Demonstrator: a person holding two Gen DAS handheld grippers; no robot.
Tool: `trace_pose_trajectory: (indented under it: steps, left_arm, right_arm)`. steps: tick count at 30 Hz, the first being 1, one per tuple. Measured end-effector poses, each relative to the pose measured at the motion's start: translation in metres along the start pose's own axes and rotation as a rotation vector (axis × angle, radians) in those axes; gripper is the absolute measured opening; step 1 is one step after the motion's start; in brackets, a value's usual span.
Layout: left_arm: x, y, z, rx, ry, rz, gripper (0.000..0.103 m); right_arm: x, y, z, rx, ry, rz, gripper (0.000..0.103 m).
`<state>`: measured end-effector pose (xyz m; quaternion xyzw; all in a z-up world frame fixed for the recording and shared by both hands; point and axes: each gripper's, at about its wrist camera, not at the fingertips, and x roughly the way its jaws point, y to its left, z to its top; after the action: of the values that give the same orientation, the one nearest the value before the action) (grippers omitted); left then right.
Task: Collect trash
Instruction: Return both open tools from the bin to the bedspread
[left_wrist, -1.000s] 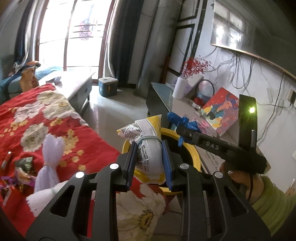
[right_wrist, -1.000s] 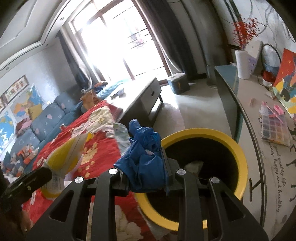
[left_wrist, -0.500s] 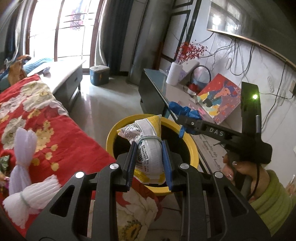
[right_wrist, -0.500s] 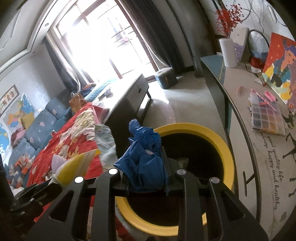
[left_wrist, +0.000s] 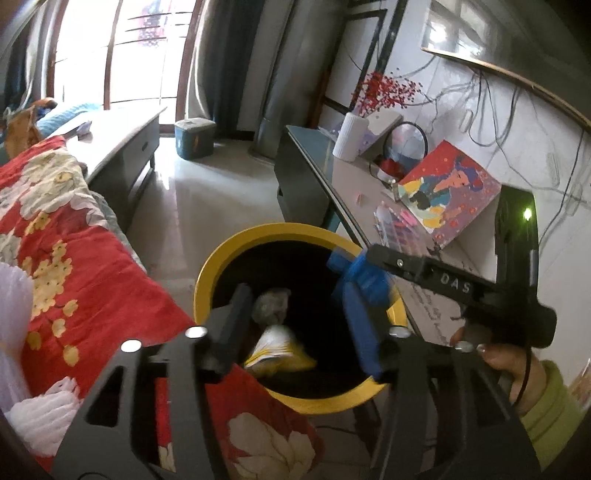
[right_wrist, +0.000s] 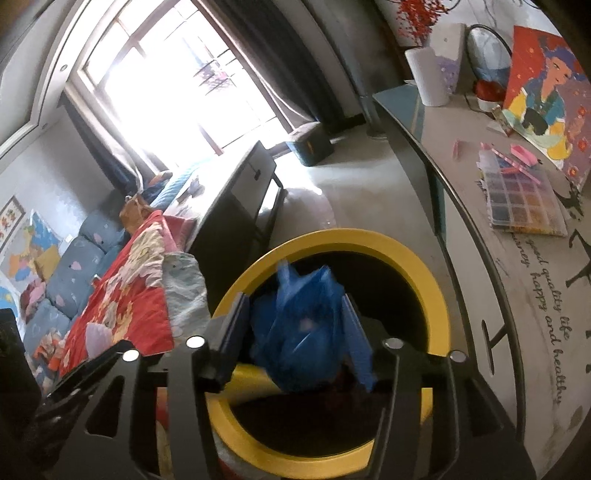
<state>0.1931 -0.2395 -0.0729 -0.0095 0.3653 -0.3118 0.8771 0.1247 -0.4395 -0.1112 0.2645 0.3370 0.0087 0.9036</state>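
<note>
A home living room: sofa (right_wrist: 70, 273), curtained window (right_wrist: 192, 85), floral blanket (left_wrist: 55, 236), cluttered sideboard (left_wrist: 354, 184).

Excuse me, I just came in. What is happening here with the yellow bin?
A person is collecting trash with a handheld gripper in each hand, both over the yellow bin. The left gripper is open, and a yellow and white wrapper lies below it inside the bin. The right gripper also looks open, with a blue plastic bag blurred between its fingers above the bin, seemingly dropping.

Yellow-white packet (left_wrist: 279, 350) inside yellow bin (left_wrist: 221, 254)
</note>
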Motion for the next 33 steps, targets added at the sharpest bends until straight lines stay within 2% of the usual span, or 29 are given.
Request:
trace_pose_trajectory:
  steps: [1,3,4,6,10,16,22,33]
  left_arm:
    - [-0.003,0.001,0.0,-0.005,-0.01,0.002,0.054]
    - [-0.007,0.003,0.001,-0.011,-0.026,0.007,0.067]
    - [-0.012,0.005,0.001,-0.019,-0.039,0.005,0.069]
    - [-0.02,0.007,0.001,-0.034,-0.056,0.011,0.081]
    - [-0.034,0.011,-0.002,-0.048,-0.09,0.032,0.09]
    - [-0.059,0.019,-0.005,-0.061,-0.137,0.076,0.092]
    - [-0.082,0.024,-0.006,-0.077,-0.193,0.11,0.092]
    - [-0.113,0.042,-0.012,-0.13,-0.248,0.143,0.092]
  right_arm:
    - [-0.001,0.0,0.0,0.0,-0.003,-0.003,0.054]
    - [-0.002,0.0,-0.001,-0.005,-0.011,-0.01,0.058]
    - [-0.002,0.001,-0.002,-0.007,-0.014,-0.013,0.059]
    - [-0.004,0.006,-0.003,-0.018,-0.019,-0.013,0.061]
    - [-0.01,0.02,-0.005,-0.057,-0.038,-0.01,0.064]
    - [-0.021,0.045,-0.007,-0.111,-0.064,0.012,0.069]
    - [-0.026,0.068,-0.011,-0.16,-0.065,0.046,0.069]
    - [-0.035,0.106,-0.019,-0.244,-0.061,0.106,0.069]
